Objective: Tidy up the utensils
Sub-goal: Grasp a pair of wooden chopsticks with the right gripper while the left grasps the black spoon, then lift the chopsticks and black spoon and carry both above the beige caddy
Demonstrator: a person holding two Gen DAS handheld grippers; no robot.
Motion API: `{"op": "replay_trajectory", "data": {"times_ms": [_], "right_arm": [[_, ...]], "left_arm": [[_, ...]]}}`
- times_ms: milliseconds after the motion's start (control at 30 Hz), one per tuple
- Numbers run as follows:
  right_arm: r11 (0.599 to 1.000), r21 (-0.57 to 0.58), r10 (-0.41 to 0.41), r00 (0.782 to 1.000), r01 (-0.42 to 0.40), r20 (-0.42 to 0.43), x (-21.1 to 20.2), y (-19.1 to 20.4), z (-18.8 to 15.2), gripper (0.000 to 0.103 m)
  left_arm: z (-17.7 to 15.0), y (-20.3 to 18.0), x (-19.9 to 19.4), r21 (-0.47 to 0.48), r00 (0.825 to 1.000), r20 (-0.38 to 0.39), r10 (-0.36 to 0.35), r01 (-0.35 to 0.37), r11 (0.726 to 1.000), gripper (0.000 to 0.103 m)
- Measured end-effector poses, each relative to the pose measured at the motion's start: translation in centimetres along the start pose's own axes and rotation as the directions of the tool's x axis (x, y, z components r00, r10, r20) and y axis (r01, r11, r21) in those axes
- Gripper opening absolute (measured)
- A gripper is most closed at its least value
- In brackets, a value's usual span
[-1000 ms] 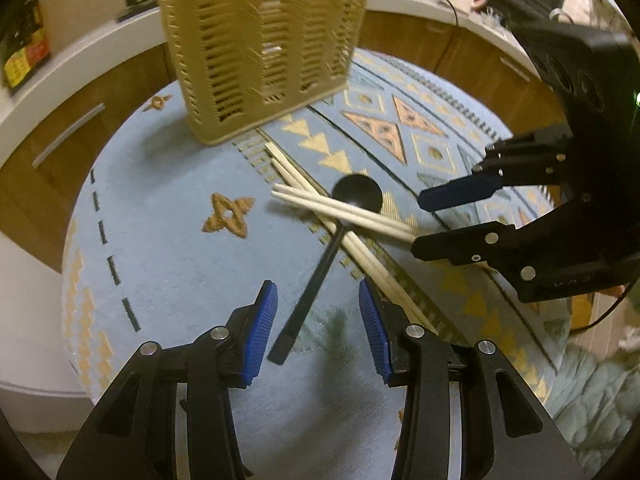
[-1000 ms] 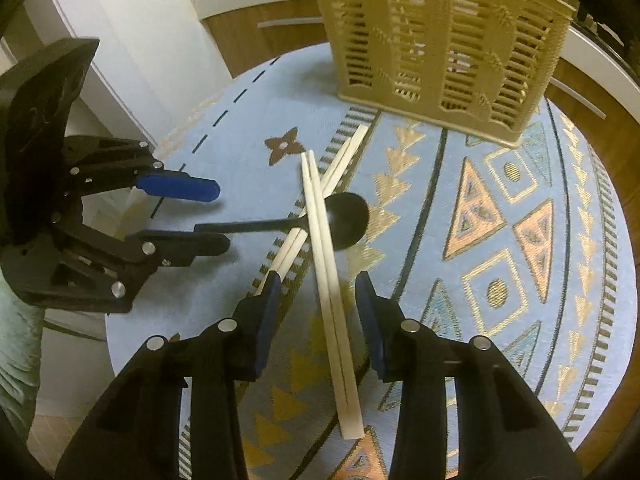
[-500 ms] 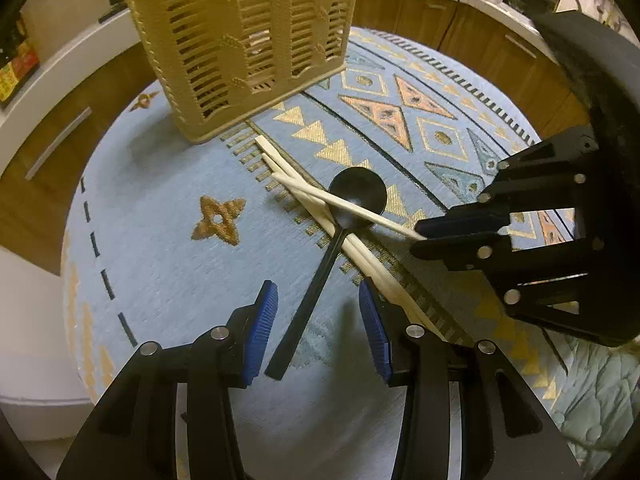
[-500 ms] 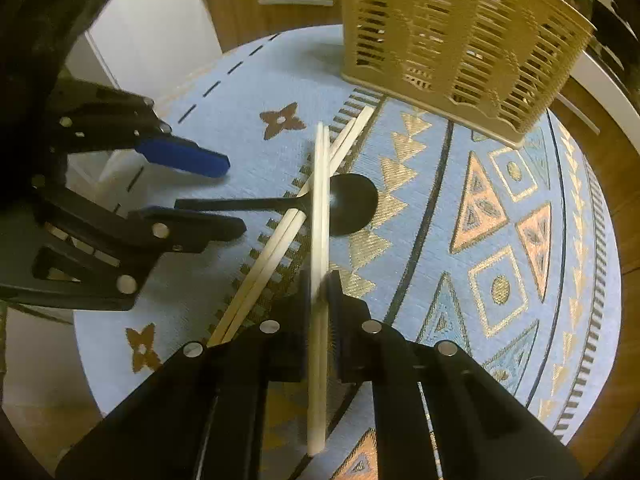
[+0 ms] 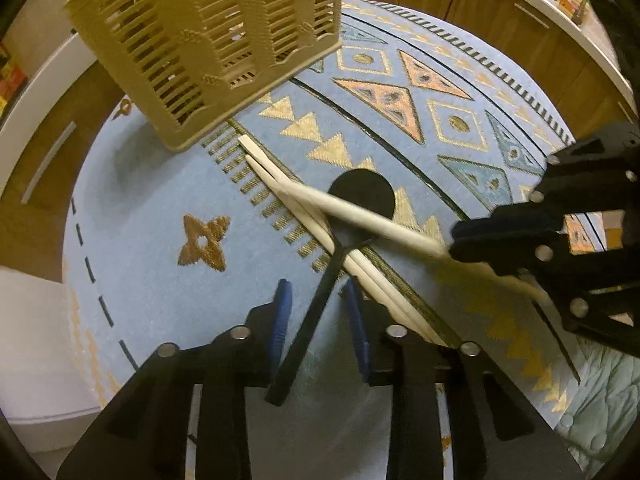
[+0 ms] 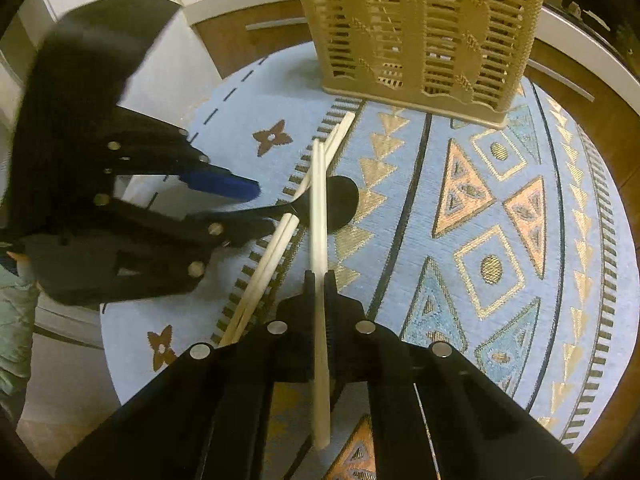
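A black spoon (image 5: pixel 362 196) lies on the round blue patterned tablecloth (image 5: pixel 140 220), its handle running toward me. My left gripper (image 5: pixel 318 308) straddles that handle; its jaws are closing, and the blue pads stand just clear of it. My right gripper (image 6: pixel 320 280) is shut on pale chopsticks (image 6: pixel 320 200), which stick out forward over the spoon's bowl (image 6: pixel 340 204). In the left wrist view the right gripper (image 5: pixel 472 240) comes in from the right with the chopsticks (image 5: pixel 360 212). A second pair of chopsticks (image 5: pixel 384 284) lies under the spoon handle.
A tan slotted utensil basket (image 6: pixel 420 32) stands upright at the far side of the cloth, also seen as the basket (image 5: pixel 208 40) at upper left. Wooden cabinets with white tops ring the table. A person's pale green sleeve (image 6: pixel 12 320) shows at the left.
The right gripper shut on the chopsticks and raised their near end off the cloth. The left gripper moved forward along the spoon handle and its jaws narrowed.
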State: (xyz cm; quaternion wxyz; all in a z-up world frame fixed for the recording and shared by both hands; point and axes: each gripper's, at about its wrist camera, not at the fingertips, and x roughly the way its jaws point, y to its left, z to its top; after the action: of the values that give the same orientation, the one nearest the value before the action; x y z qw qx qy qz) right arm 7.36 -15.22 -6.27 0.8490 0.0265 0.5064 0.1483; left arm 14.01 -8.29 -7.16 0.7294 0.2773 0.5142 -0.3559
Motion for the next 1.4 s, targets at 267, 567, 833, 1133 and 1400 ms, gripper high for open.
{"op": "replay_trajectory", "data": {"times_ms": [267,567,833,1133,1400], "right_arm": [[0.999,0.030,0.042,0.998,-0.043,0.051,-1.1,-0.5,-0.2,0.004],[0.998,-0.025,0.055,0.997,-0.056,-0.050,1.7,1.0,1.3,0.012],[0.999,-0.042,0.036,0.998,-0.034,0.053,-0.4,1.0,1.8,0.066],[0.996,-0.089,-0.030,0.997,0.024,-0.067,3.3,2.2,2.9,0.036],[0.997,-0.080,0.016,0.999,-0.020,-0.046,2.5,1.6,3.5,0.010]], "left_arm": [[-0.3,0.2,-0.2,-0.092,0.999,0.039,-0.017,0.021,0.996,0.007],[-2.2,2.3,-0.7,-0.198,0.996,0.062,-0.070,0.081,0.977,0.005],[-2.7,3.0,-0.9,-0.215,0.992,0.077,-0.097,0.111,0.970,0.005],[-2.6,2.7,-0.9,-0.214,0.991,0.085,-0.104,0.120,0.969,0.005],[-3.0,2.5,-2.5,-0.219,0.988,0.127,-0.085,0.112,0.969,0.005]]}}
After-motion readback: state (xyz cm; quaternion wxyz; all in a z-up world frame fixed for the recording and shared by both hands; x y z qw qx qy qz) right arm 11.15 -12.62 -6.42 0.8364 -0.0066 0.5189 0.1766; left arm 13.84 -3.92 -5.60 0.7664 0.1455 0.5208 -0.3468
